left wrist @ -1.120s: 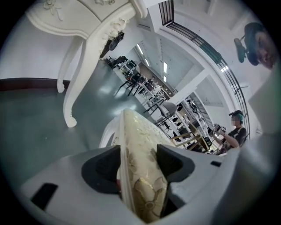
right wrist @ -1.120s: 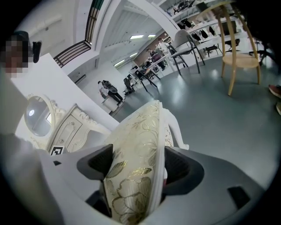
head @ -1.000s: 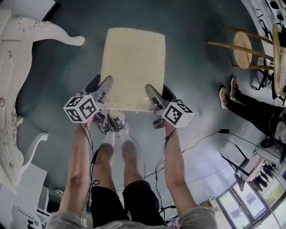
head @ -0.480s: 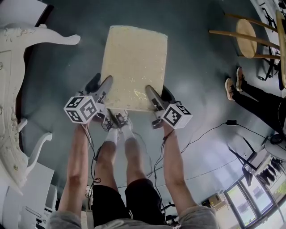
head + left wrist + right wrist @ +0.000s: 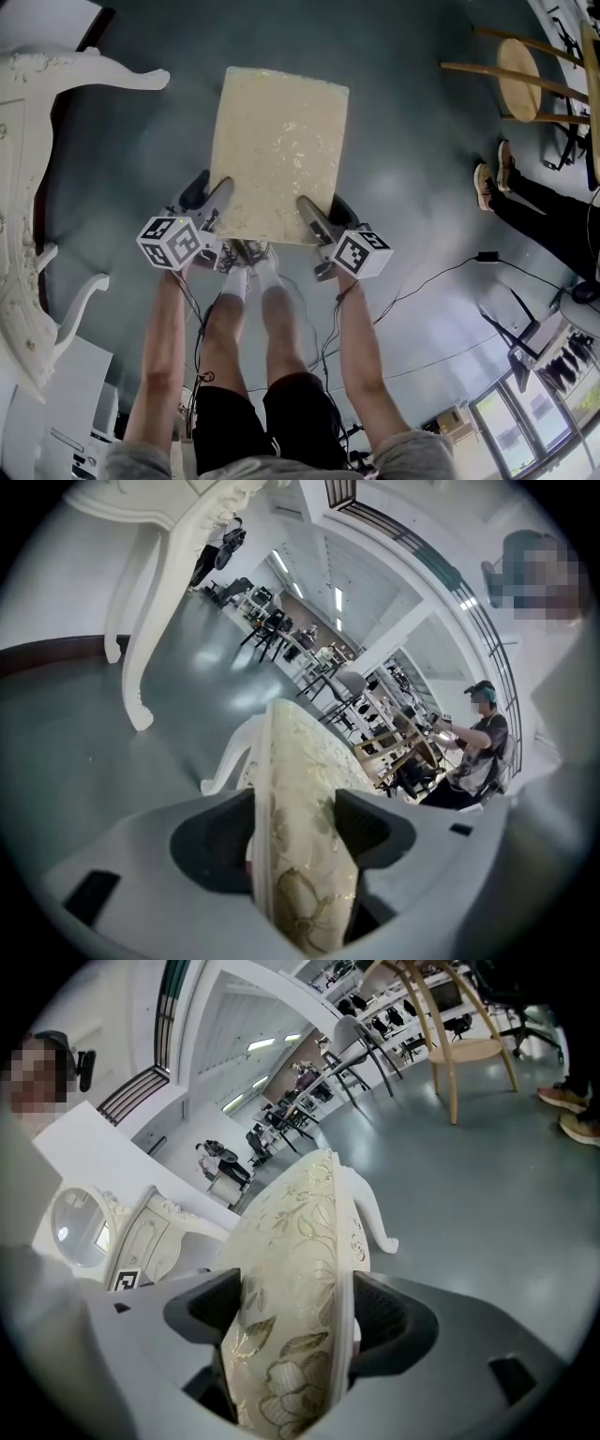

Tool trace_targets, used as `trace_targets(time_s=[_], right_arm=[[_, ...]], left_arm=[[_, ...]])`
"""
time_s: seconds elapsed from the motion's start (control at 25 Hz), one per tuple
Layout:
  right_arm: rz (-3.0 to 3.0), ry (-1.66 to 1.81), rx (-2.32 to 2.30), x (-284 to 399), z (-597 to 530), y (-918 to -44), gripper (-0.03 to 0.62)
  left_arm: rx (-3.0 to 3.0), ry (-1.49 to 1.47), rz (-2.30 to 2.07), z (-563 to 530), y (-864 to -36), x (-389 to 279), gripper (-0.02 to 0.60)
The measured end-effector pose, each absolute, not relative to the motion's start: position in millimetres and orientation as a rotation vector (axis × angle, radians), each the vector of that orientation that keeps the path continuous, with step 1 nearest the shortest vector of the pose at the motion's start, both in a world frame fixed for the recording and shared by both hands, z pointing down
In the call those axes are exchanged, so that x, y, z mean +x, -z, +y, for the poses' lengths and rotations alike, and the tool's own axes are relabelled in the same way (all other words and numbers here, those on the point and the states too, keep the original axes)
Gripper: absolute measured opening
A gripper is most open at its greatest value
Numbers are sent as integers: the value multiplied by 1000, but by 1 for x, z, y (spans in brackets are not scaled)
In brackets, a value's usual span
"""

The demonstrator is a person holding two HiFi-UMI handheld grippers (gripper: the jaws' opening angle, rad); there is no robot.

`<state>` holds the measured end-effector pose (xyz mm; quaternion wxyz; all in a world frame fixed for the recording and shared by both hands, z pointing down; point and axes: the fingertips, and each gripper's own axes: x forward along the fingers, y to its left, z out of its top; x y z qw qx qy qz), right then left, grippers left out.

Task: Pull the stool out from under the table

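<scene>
The stool (image 5: 277, 150) has a cream cushion with a gold flower pattern and curved white legs, and it stands on the grey floor to the right of the white carved table (image 5: 28, 169). My left gripper (image 5: 214, 202) is shut on the near left edge of the cushion, and my right gripper (image 5: 314, 214) on its near right edge. In the left gripper view, the stool's cushion edge (image 5: 300, 761) fills the gap of the left gripper (image 5: 298, 832), pressed by both pads. The right gripper (image 5: 300, 1316) pinches the padded stool rim (image 5: 300, 1232) the same way.
A wooden stool (image 5: 516, 89) stands at the far right. A seated person's legs (image 5: 534, 220) stretch out beside it. Cables (image 5: 441, 281) trail over the floor on the right. The holder's feet (image 5: 248, 272) are just behind the stool. One table leg (image 5: 122, 80) curls towards the stool's far left corner.
Both grippers and the stool have shifted slightly towards the holder. The holder's feet have drawn together behind the stool. Both grips are unchanged.
</scene>
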<state>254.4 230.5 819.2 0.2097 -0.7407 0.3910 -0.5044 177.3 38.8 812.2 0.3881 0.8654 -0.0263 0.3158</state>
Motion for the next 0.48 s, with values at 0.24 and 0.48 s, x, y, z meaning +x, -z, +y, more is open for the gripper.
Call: trace_targets(time_s=[0.24,0.48], right_arm=[[1112,1436,-2037,225,244,-838,380],[1123,1471,-2003,202,249,-852,381]], left_arm=[[2160,-825,-61,55,-830,148,262],[2147,-836,-61,63,-842,126,262]])
